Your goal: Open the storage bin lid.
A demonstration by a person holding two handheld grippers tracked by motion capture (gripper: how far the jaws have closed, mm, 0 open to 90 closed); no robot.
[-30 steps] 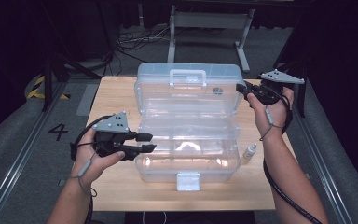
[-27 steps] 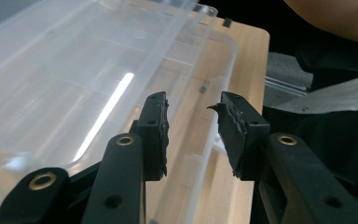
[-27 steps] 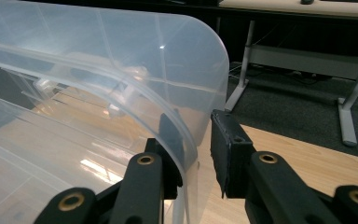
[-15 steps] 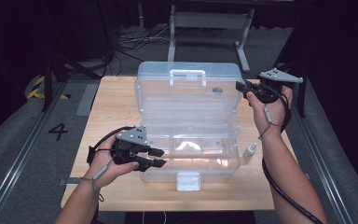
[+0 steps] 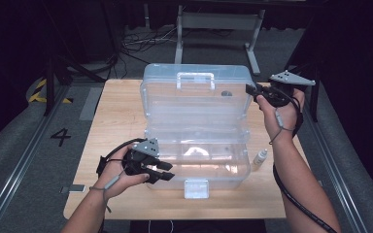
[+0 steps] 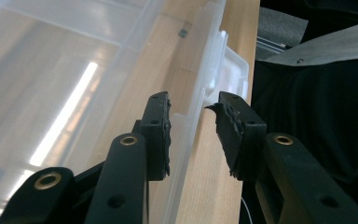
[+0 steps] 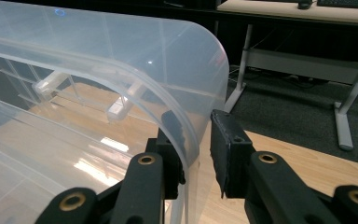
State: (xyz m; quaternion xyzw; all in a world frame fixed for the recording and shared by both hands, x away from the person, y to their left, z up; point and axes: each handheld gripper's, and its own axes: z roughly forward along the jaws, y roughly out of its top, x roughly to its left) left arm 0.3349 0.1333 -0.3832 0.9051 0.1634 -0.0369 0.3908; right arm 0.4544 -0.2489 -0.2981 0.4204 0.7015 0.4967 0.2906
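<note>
The clear plastic box (image 5: 196,145) sits mid-desk (image 5: 111,121) with its lid (image 5: 196,90) swung up and back, so opening looks done; what is left seems to be steadying it or shutting it again. The right claw (image 5: 250,90) straddles the lid's edge (image 7: 186,140), and it probably pinches it, though a gap shows by the outer pad. The left claw (image 5: 162,172) has just been closing with the box's front wall (image 6: 186,126) between its 2 jaws, not yet clamped. A small bottle (image 5: 259,158) stands beside the box.

Open box (image 5: 196,124) on table (image 5: 111,116), small bottle (image 5: 259,158) seemingly right beside it
</note>
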